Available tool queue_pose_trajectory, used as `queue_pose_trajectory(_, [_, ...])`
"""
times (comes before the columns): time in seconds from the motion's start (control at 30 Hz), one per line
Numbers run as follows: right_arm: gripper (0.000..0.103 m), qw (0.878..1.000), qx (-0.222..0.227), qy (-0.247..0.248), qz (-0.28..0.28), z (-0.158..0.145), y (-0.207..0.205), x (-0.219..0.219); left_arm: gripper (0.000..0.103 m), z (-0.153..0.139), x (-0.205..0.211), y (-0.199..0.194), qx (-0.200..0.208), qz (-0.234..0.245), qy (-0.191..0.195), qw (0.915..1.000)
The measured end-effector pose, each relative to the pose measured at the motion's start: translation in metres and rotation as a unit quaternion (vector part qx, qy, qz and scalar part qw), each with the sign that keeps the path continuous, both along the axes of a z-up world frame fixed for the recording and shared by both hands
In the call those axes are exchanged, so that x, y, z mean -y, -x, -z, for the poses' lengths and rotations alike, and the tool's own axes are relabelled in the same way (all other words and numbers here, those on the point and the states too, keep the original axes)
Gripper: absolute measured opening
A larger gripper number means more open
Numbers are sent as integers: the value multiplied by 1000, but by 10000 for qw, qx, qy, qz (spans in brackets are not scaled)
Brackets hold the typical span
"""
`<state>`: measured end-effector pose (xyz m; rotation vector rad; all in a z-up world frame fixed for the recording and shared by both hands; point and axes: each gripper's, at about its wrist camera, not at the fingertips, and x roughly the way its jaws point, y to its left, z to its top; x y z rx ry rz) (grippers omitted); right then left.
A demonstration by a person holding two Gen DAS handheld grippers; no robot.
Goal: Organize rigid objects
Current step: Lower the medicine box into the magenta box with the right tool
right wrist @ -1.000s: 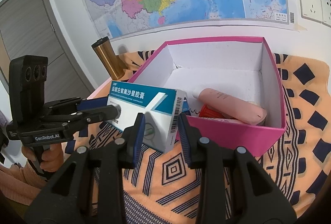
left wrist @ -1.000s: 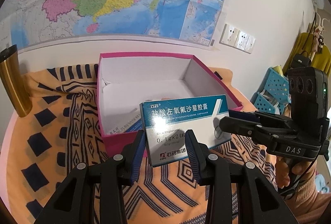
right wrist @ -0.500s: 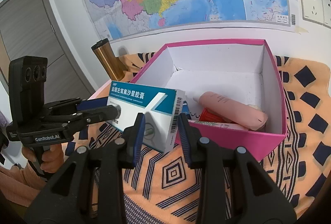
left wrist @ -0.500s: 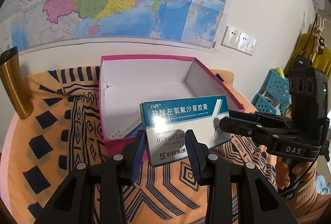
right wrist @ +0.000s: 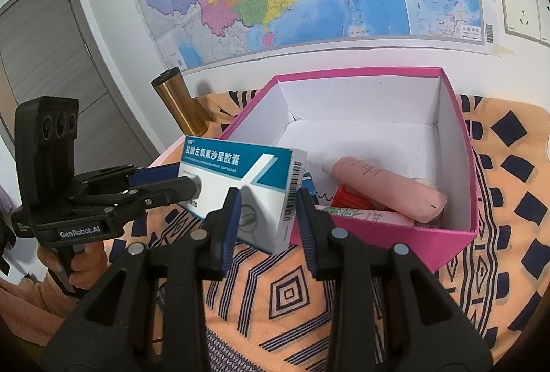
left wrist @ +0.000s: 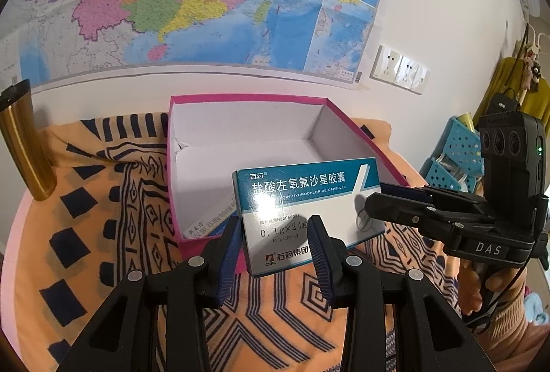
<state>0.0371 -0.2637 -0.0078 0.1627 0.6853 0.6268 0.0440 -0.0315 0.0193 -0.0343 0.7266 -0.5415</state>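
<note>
A white and teal medicine box is held in the air in front of the pink storage box. My left gripper is shut on its lower left corner. My right gripper is shut on its barcode end. The pink storage box has a white inside and holds a pink tube, a red item and a flat pink and green carton. The medicine box is just outside the near left corner of the storage box.
A gold tumbler stands on the left by the wall, also in the right wrist view. An orange patterned cloth covers the table. Blue baskets stand at the right. A map hangs on the wall.
Both grippers and the medicine box have risen slightly, so the storage box sits lower and more of its inside shows. The grips are unchanged.
</note>
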Motion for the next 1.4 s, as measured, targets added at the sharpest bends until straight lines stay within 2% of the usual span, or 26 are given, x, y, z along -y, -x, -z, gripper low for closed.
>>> queue_pose_trajectory(1.4, [36, 9998, -17, -192, 9, -2, -13, -4, 38, 1, -4, -15, -73, -141, -19, 9999])
